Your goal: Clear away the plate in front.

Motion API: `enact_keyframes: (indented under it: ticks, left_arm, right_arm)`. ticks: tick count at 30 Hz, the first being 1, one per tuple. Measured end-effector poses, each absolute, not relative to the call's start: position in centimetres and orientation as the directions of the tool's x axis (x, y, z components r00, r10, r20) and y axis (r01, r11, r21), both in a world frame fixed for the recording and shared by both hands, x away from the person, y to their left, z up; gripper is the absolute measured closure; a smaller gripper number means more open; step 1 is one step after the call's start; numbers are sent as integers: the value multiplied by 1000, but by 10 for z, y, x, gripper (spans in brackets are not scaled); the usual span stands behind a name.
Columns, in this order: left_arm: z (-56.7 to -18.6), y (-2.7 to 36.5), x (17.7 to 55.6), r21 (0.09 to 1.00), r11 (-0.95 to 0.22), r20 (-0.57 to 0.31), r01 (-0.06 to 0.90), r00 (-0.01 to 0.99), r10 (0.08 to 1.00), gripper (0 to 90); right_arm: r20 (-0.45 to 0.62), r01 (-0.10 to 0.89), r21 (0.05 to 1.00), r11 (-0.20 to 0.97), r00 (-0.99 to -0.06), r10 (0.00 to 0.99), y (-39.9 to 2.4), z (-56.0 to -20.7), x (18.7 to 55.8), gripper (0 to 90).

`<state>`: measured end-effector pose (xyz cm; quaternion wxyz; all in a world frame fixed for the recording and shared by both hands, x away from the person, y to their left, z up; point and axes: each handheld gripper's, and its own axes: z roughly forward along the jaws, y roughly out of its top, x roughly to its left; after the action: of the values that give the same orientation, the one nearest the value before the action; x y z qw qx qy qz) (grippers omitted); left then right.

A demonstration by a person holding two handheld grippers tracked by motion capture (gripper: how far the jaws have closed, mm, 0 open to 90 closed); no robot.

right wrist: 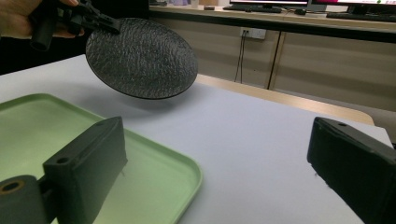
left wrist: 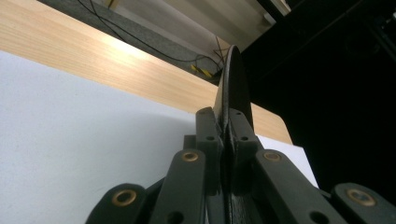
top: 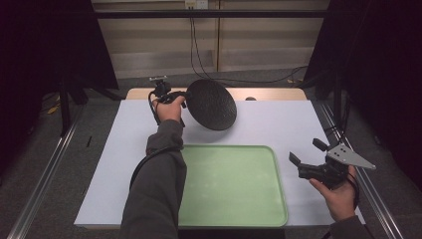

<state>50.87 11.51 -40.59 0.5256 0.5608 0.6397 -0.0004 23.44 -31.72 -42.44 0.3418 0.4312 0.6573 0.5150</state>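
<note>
A round black textured plate [top: 211, 104] hangs tilted above the far part of the white table top, clear of the surface. My left gripper [top: 185, 94] is shut on the plate's left rim. Seen edge-on in the left gripper view, the plate [left wrist: 232, 84] has its rim pinched between the two black pads [left wrist: 208, 128]. The right gripper view shows the plate [right wrist: 141, 58] lifted beyond a green tray [right wrist: 154, 154]. My right gripper [top: 306, 152] is held at the table's right side, just right of the tray, its jaws wide open with nothing between them.
The light green tray [top: 234, 184] lies empty at the front middle of the white table top [top: 278, 124]. A wooden strip [top: 268, 93] runs along the table's far edge. Dark stands and metal rails flank the table on both sides.
</note>
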Motion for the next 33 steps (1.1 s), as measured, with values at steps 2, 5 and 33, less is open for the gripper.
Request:
enact_keyframes:
  ticks: [2,5,33]
  left_arm:
    - [-402,117,507,588,361,-671,724,188,717,858]
    - [-397,120,503,586,346,-673,733,202,712,856]
    - [-382,147,458,532,281,-688,799,215,693,849]
  right_arm:
    - [-2,218,971,97,-401,916,-316,-425,235,25]
    - [7,225,969,98,-425,905,-315,-426,236,15]
    - [-12,261,950,173,-521,853,-308,-433,235,1]
